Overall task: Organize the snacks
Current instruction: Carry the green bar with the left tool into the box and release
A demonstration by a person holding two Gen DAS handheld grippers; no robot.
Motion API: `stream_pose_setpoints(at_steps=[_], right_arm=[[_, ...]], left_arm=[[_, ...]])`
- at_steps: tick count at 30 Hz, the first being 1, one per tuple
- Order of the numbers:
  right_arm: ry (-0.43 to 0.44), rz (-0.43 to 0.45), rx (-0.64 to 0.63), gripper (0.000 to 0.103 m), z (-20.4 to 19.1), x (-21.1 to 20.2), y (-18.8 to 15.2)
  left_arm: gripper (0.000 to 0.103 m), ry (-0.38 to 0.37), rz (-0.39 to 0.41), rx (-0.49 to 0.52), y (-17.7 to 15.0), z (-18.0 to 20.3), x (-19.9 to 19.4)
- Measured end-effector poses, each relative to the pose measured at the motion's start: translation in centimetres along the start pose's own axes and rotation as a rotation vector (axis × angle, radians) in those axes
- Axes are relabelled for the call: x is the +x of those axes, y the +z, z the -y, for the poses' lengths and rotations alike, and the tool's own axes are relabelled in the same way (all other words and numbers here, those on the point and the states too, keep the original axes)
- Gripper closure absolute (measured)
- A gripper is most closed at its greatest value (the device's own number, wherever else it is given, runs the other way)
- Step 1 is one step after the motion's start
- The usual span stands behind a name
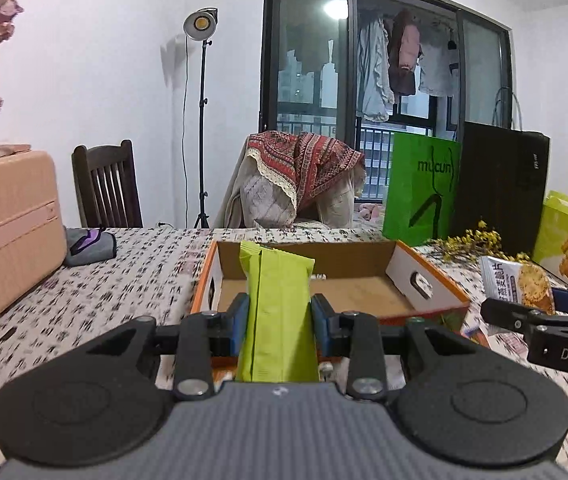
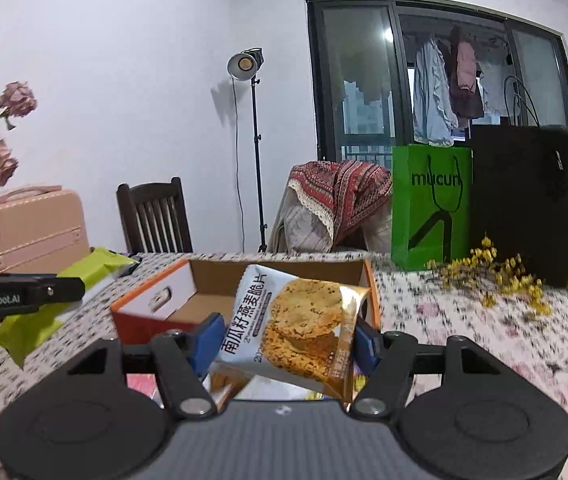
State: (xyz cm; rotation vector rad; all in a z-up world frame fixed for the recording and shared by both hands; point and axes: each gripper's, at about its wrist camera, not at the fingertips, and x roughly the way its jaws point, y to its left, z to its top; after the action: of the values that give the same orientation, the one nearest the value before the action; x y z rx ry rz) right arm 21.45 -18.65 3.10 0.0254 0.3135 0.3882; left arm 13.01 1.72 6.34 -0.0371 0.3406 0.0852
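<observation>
- Left gripper (image 1: 280, 316): fingers clamped on a green snack packet (image 1: 278, 312), held upright in front of the cardboard box (image 1: 419, 276).
- Cardboard box: open top, on the table (image 1: 84, 292); visible floor bare.
- Right gripper (image 2: 285, 344): fingers clamped on a cookie packet (image 2: 299, 328), held before the box.

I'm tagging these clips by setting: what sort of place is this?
Most likely a room in someone's flat, with a dining table under a patterned cloth. Laundry hangs on a balcony behind sliding glass doors, a pink suitcase sits on the table, and a wooden chair stands beside it.
</observation>
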Motion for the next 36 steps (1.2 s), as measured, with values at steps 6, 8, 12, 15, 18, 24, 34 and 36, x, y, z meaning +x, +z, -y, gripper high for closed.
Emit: stream_pose_setpoints(at_steps=[6, 8, 12, 15, 18, 24, 34, 36], right_arm=[[-0.009, -0.013, 0.016, 0.047, 0.7, 4.4, 3.4], [0.003, -0.036, 0.036, 0.055, 0.9, 6.2, 4.4], [-0.017, -0.085, 0.069, 0.057, 1.3, 10.3, 5.1], [-0.039, -0.139, 0.083, 0.064, 1.6, 13.3, 4.7], [-0.037, -0.158, 0.123, 0.064, 2.4, 14.9, 4.0], [-0.038, -0.154, 0.157, 0.062, 4.0, 15.4, 2.4], [-0.022, -0.153, 0.167, 0.02, 4.9, 15.1, 2.1], [-0.024, -0.143, 0.162, 0.008, 4.8, 14.7, 2.4]], left_arm=[[0.069, -0.012, -0.007, -0.012, 2.9, 0.3, 4.7], [0.069, -0.005, -0.013, -0.016, 3.8, 0.4, 6.4], [0.069, -0.006, -0.051, -0.042, 4.8, 0.2, 10.1], [0.069, 0.006, -0.094, -0.062, 5.1, 0.0, 12.9], [0.069, 0.018, -0.114, -0.061, 4.6, -0.3, 14.5], [0.068, 0.024, -0.155, -0.049, 3.3, -0.8, 16.9], [0.0, 0.055, -0.169, -0.1, 3.3, -1.5, 16.2], [0.0, 0.057, -0.187, -0.119, 3.3, -2.0, 15.8]])
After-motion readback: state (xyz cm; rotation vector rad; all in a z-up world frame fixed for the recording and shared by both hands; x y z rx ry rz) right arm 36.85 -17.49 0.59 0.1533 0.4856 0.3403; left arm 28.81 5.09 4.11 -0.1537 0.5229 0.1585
